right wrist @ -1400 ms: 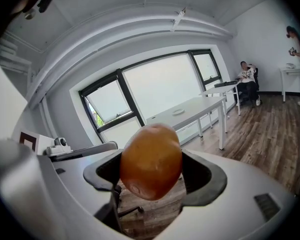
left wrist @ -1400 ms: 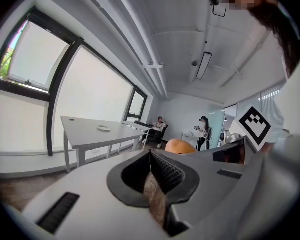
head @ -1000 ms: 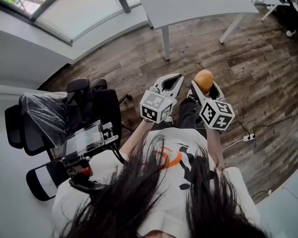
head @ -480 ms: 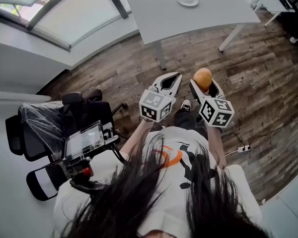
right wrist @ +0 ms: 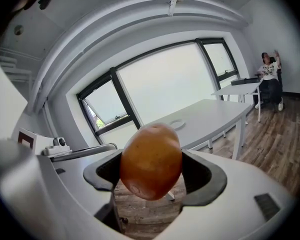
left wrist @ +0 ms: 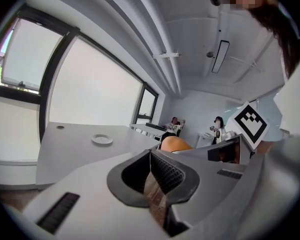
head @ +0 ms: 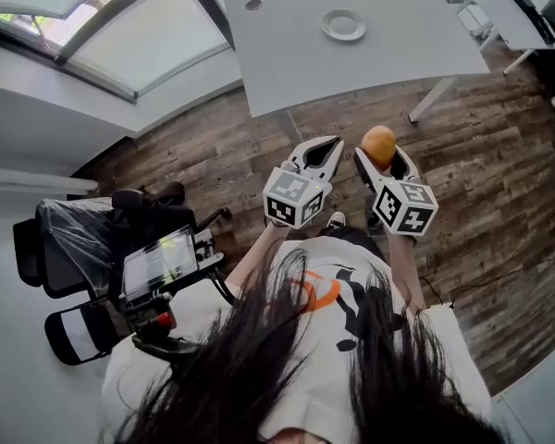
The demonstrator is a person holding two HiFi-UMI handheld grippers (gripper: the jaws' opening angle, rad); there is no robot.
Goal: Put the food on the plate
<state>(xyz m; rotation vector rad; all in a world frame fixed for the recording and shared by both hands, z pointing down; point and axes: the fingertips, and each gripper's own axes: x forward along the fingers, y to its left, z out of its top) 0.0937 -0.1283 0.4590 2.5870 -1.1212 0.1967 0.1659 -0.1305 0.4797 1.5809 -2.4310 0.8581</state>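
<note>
Food: orange-brown, rounded, clamped in my right gripper, above the floor. Plate: on grey table, well ahead. Left gripper: closed, empty. Step: carry. Next: reach over plate, release.

Pale grey table standing on a dark wood-plank floor, small white plate lying on the table toward its far side, round cable port sitting near one far corner, black office chairs resting on the floor at left.
</note>
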